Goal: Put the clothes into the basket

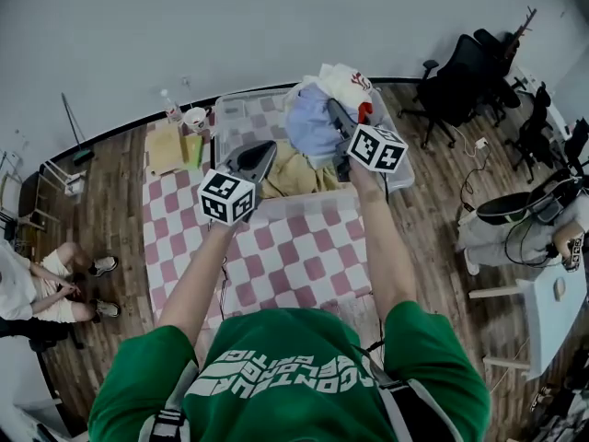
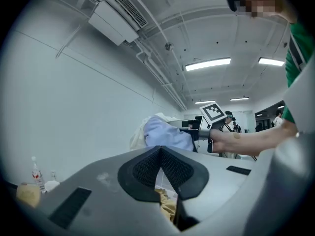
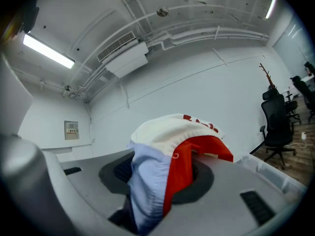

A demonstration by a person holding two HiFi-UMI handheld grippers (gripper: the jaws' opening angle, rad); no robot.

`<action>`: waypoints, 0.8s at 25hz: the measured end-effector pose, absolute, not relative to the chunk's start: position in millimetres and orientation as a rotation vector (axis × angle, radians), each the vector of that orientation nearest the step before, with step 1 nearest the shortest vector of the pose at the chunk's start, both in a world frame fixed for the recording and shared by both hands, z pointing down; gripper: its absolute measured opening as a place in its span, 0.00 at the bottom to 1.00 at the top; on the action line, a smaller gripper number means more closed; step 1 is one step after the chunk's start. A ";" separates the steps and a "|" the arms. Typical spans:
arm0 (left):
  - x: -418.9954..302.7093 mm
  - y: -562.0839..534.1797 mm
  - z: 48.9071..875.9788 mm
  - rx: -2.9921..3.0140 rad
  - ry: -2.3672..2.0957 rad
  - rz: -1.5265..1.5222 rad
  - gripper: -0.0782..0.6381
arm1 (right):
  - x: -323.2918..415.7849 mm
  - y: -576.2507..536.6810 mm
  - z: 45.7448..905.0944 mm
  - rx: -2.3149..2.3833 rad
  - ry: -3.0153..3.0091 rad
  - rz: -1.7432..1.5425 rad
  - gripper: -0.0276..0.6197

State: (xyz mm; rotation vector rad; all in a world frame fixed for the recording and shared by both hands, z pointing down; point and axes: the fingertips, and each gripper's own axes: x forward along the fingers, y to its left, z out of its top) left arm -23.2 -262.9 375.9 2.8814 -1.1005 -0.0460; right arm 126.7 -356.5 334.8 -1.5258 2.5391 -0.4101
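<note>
R gripper [image 3: 160,176] was clamped on a bundle of clothes [image 1: 317,118] (light blue, white & red), which was held over the basket [image 1: 304,201] at top centre of the head view, w/ cloth draping down btwn the jaws. L gripper [image 1: 260,153] sat just left of it, above the basket's front-left part, jaws shut tight w/ nothing in them. A yellow garment [image 1: 296,175] lay inside the basket. The basket stood at the upper edge of a pink-checked cloth [image 1: 294,256] on the wood floor [image 1: 110,210]
</note>
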 end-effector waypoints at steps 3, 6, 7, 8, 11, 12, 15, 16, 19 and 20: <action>-16.8 -265.8 382.0 2.874 -1.090 -0.034 0.11 | 134.8 -363.3 357.2 -1.563 2.556 -0.453 0.30; -15.7 -267.4 390.6 2.863 -1.089 -0.015 0.11 | 138.0 -369.3 384.4 -1.591 2.575 -0.513 0.30; -16.5 -268.6 393.5 2.859 -1.091 -0.010 0.11 | 137.6 -371.2 391.8 -1.600 2.579 -0.533 0.30; -17.7 -270.3 396.1 2.853 -1.095 -0.004 0.11 | 136.5 -373.6 398.0 -1.609 2.581 -0.552 0.30; -21.3 -275.2 403.7 2.836 -1.105 0.012 0.11 | 131.3 -383.4 420.2 -1.631 2.599 -0.611 0.30; -21.8 -276.5 407.3 2.830 -1.107 0.020 0.11 | 129.0 -386.8 429.1 -1.634 2.612 -0.630 0.30; -23.9 -280.3 422.5 2.807 -1.115 0.055 0.11 | 119.7 -395.9 457.1 -1.635 2.665 -0.680 0.30; -25.3 -281.4 427.9 2.798 -1.117 0.066 0.11 | 117.1 -398.3 465.9 -1.645 2.683 -0.694 0.30; -29.4 -283.6 439.4 2.775 -1.122 0.074 0.11 | 108.9 -405.5 492.9 -1.661 2.739 -0.745 0.30; -30.0 -284.4 441.6 2.771 -1.123 0.074 0.11 | 106.3 -408.0 501.6 -1.662 2.759 -0.765 0.30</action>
